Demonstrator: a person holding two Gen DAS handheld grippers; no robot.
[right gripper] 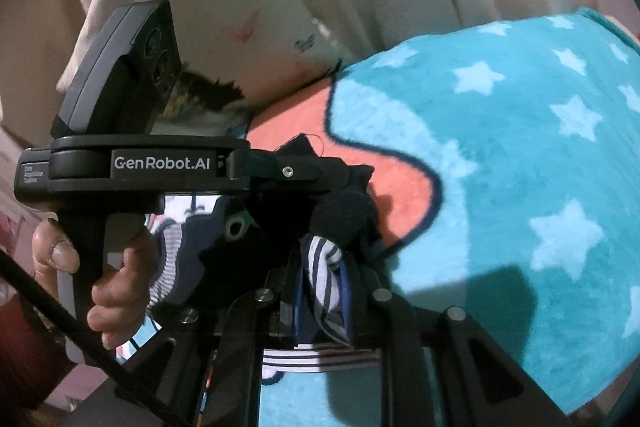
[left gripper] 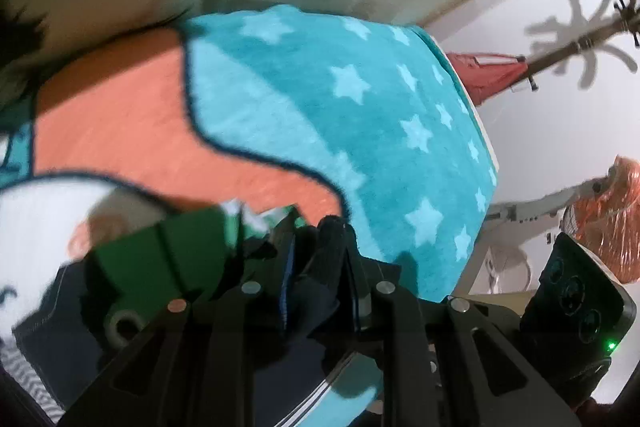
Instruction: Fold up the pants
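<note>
Pants, dark with striped trim, are being held bunched above the star-patterned blanket on the bed, pinched in both the right claw and the left claw. Slippage is being risked, since only small, uneven fabric bunches are being gripped.

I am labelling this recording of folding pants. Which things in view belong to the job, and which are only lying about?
Part of the job:
- dark pants with striped trim
- left gripper, jaws shut on the cloth
- right gripper, jaws shut on the cloth

Lying about:
- teal star blanket
- pillow
- coat stand
</note>
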